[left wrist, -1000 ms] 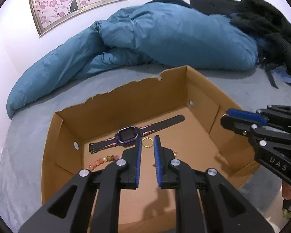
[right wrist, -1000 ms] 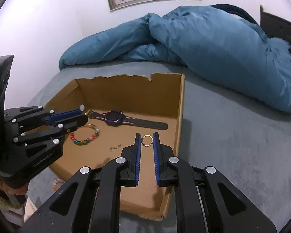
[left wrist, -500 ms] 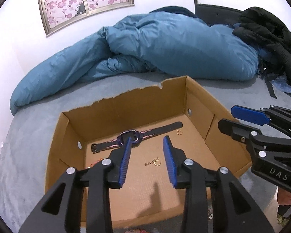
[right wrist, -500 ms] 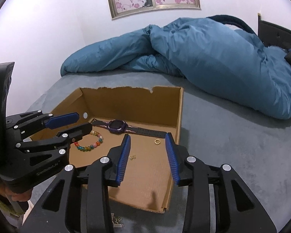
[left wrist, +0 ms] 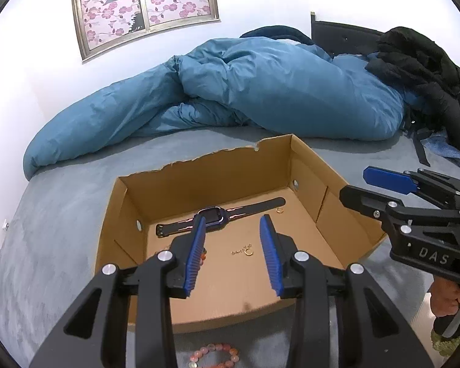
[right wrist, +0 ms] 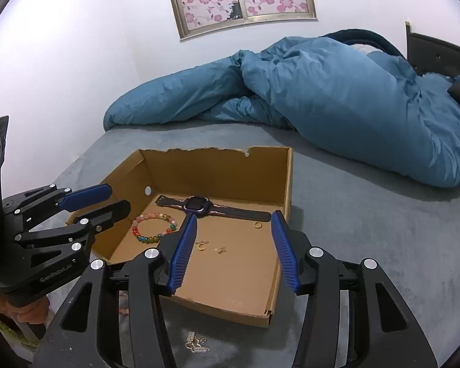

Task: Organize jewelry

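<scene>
While both tools hover at the near edge of the bed point(right wrist: 368, 214), each pair of tongs stands spread wide and holds nothing: the left tongs point(left wrist: 233, 253) and the right tongs point(right wrist: 234, 250) frame the cardboard box point(right wrist: 288, 184) without touching it. Nearest, outside the box on the bed, lie a pink bead bracelet point(left wrist: 213, 354) and a small silver chain piece point(right wrist: 196, 345), apparently awaiting collection. Inside, grouped on the box floor as sorted items, rest a multicoloured bead bracelet point(right wrist: 153, 228), a gold hoop with a fine chain point(left wrist: 245, 251), a small gold ring point(right wrist: 258, 225), and, farther back, a purple watch point(right wrist: 199, 205) laid flat. Beyond lies a blue duvet point(left wrist: 260, 92).
</scene>
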Action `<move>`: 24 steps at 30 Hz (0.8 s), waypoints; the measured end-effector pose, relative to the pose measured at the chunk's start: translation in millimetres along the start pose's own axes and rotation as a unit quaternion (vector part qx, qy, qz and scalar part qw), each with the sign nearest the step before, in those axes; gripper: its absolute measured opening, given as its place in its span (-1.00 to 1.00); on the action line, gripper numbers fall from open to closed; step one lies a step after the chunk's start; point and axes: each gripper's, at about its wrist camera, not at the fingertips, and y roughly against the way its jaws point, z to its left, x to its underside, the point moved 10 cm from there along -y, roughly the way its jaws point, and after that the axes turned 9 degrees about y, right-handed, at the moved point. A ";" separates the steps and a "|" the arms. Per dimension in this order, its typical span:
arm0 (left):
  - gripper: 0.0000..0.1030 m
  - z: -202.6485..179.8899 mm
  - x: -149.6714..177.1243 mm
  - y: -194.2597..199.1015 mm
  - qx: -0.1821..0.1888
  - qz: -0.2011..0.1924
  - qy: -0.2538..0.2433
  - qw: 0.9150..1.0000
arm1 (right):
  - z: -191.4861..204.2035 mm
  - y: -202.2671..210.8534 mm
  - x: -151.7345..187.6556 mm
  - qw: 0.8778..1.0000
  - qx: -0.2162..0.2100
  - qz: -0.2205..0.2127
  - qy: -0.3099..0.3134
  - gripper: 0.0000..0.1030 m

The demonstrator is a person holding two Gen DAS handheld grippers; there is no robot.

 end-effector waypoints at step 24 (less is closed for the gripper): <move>-0.21 -4.3 23.2 40.7 0.005 -0.010 -0.010 1.000 | 19.2 31.2 10.1 0.999 -0.025 -0.021 0.014 0.04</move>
